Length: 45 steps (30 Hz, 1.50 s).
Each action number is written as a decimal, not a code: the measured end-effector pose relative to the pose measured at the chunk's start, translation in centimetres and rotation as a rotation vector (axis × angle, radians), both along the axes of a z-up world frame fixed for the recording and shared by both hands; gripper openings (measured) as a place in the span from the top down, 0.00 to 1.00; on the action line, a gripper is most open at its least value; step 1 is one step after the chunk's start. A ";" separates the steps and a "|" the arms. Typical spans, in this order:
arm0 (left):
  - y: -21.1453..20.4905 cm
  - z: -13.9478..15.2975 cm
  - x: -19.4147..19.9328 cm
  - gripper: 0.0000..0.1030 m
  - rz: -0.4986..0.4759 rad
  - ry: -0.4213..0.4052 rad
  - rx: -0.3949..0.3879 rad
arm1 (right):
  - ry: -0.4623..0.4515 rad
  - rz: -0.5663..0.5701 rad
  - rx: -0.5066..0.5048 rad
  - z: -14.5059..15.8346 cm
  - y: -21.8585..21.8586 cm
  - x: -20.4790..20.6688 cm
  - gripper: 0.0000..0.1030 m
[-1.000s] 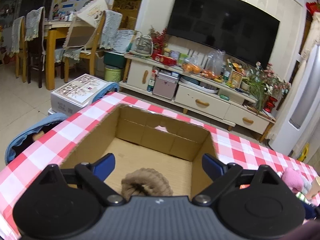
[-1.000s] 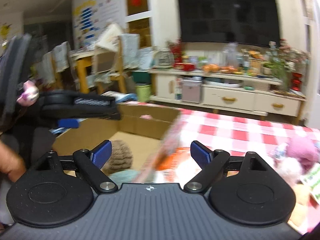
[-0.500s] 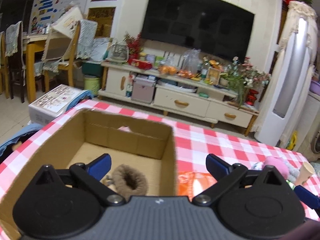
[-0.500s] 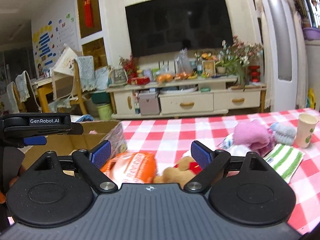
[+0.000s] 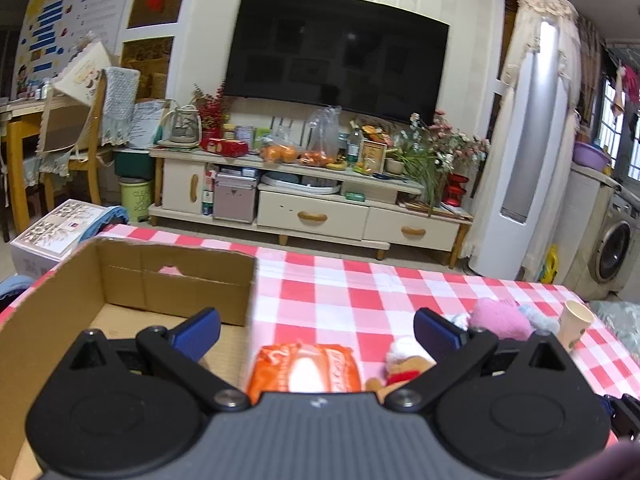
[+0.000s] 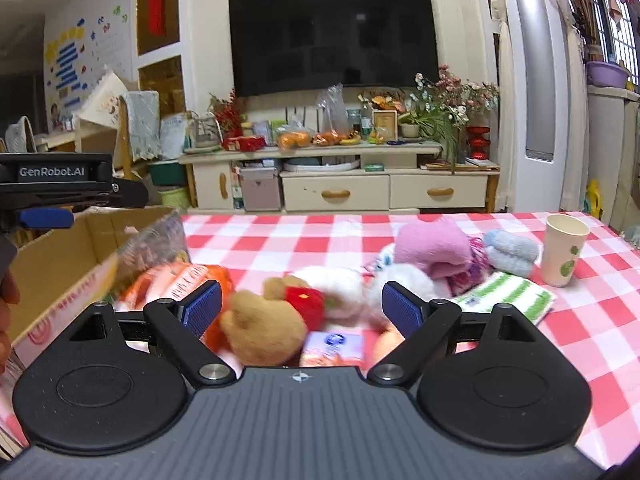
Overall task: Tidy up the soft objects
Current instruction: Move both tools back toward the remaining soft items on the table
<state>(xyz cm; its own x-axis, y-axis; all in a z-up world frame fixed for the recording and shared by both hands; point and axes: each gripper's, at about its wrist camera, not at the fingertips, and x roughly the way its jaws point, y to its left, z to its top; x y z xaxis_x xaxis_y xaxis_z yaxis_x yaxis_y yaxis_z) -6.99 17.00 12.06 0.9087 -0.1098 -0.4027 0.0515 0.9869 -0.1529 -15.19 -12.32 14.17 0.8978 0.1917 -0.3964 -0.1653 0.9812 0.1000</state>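
**Both hand-held grippers open above the soft pile**

Left hand-held gripper (image 5: 316, 330) at lower centre of the left wrist view, blue pads spread wide after just opening further, nothing between them. Below the gap, an orange plastic-wrapped soft pack (image 5: 306, 368) on the bench covered in a red-and-white checked cloth (image 5: 352, 292), just beside the right wall of the open brown cardboard box (image 5: 172, 276) filling the lower left of the frame. Right of the pack, a tan plush bear with a white cap (image 5: 402, 362), partly hidden by the gripper body. Further right, a pink plush ball (image 5: 498, 318) and a cream paper cup (image 5: 574, 324), upright near the right edge.

Right hand-held gripper (image 6: 302, 310) at lower centre of the right wrist view, jaws apart and gripping nothing, the tan bear and its red strawberry-like patch lying in the gap without touching the pads. At mid right, the pink plush resting on a heap with a pale blue fuzzy sock roll (image 6: 510, 252) and a green-and-white striped cloth (image 6: 506, 296) just beside it. Left gripper visible at the upper left edge, over the box rim.
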 end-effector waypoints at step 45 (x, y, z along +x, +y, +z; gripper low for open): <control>-18.4 -7.6 0.5 0.05 -0.491 0.191 0.206 | 0.290 -0.233 0.420 -6.8 -15.7 7.1 0.00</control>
